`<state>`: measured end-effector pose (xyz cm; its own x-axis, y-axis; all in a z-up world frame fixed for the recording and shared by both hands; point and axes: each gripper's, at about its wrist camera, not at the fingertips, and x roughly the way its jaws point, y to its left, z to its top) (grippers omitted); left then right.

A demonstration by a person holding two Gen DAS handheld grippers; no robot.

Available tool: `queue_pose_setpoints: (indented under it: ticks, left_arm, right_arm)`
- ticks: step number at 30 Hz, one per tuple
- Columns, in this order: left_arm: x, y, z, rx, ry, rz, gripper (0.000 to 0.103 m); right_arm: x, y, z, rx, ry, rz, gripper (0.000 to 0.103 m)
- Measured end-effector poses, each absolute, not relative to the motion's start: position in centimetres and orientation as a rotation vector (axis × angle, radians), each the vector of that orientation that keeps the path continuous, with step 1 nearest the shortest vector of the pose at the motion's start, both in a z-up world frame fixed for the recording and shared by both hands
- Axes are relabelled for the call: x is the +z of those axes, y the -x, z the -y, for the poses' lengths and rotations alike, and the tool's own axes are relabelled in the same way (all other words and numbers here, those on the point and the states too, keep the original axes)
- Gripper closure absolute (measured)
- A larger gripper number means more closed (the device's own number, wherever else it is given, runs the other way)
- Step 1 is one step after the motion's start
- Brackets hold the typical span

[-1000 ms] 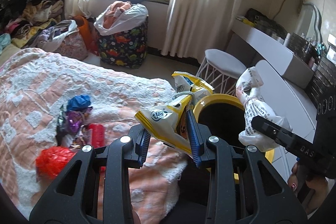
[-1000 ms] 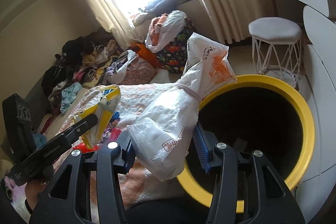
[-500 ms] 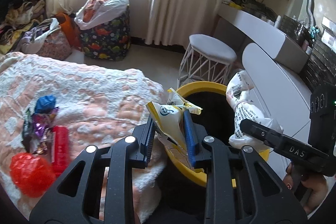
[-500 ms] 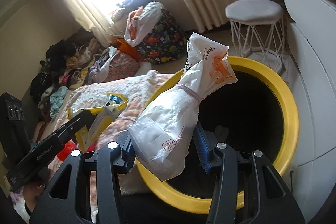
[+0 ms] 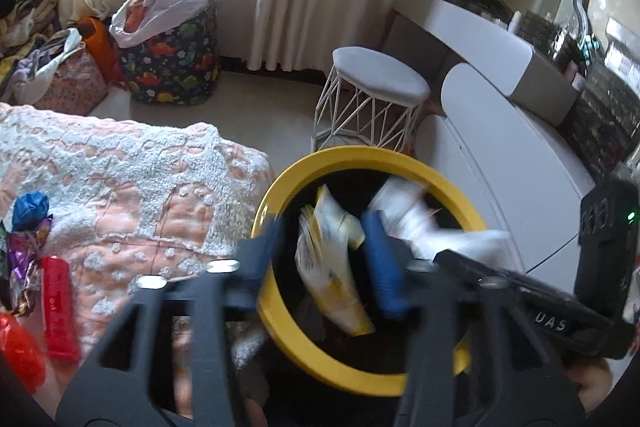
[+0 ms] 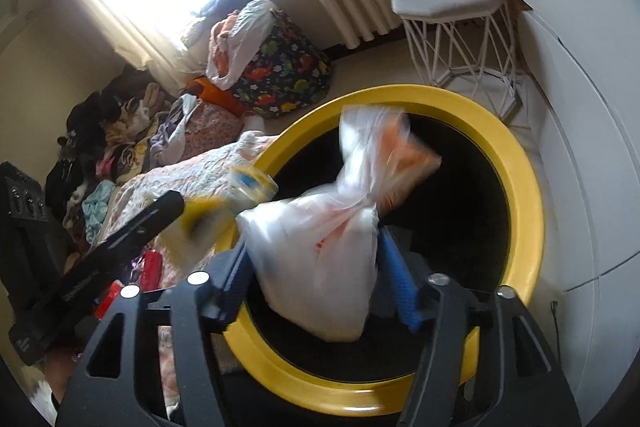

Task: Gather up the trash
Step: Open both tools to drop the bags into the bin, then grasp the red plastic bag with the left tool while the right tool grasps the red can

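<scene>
A yellow-rimmed black bin (image 5: 360,153) stands beside the bed. My left gripper (image 5: 324,223) hangs over its mouth with its jaws opening. A blurred yellow-and-white snack bag (image 5: 332,267) drops between them with a gap on each side. My right gripper (image 6: 312,247) is over the same bin (image 6: 524,211), jaws also opening. A knotted white plastic bag (image 6: 328,255) slips loose between its pads. That white bag (image 5: 416,219) shows in the left wrist view too. The snack bag (image 6: 244,187) appears as a yellow blur in the right wrist view.
Left of the bin lies a bed with a pink-and-white blanket (image 5: 140,187). On it are a red tube-shaped wrapper (image 5: 60,307), a blue wrapper (image 5: 30,205) and a crumpled red one (image 5: 16,351). A white stool (image 5: 376,83), a white dresser (image 5: 520,163) and a dinosaur-print bag (image 5: 172,67) stand beyond.
Both grippers moved from beside the bin to over its mouth and sank lower. Both sets of jaws widened, and the snack bag and the white bag came loose.
</scene>
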<state>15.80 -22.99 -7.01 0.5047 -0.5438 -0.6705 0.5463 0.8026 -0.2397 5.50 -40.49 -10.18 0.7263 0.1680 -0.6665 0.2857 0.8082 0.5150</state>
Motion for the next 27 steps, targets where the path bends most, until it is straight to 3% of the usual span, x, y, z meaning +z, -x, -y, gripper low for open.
queue_pose_setpoints:
  ticks: [1,3,5,6,27]
  left_arm:
    - [-6.9,-15.7,22.9,-0.651,0.003,-0.802,0.037]
    - [-6.6,-15.7,22.3,-0.638,0.016,-0.791,0.031]
    - [-6.4,-15.5,21.7,-0.61,0.019,-0.776,0.013]
    - [-6.3,-15.4,21.2,-0.593,0.021,-0.766,0.011]
    - [-4.3,-13.5,13.7,-0.434,0.054,-0.678,0.011]
  right_arm:
    - [-10.3,-5.5,40.6,-0.078,-0.645,-0.77,0.039]
    - [-10.3,-5.5,40.7,-0.098,-0.635,-0.771,0.036]
    - [-10.3,-5.3,40.6,-0.109,-0.628,-0.757,0.034]
    - [-10.2,-5.3,40.5,-0.113,-0.624,-0.752,0.034]
    - [-6.6,-5.6,36.1,-0.047,-0.471,-0.637,0.028]
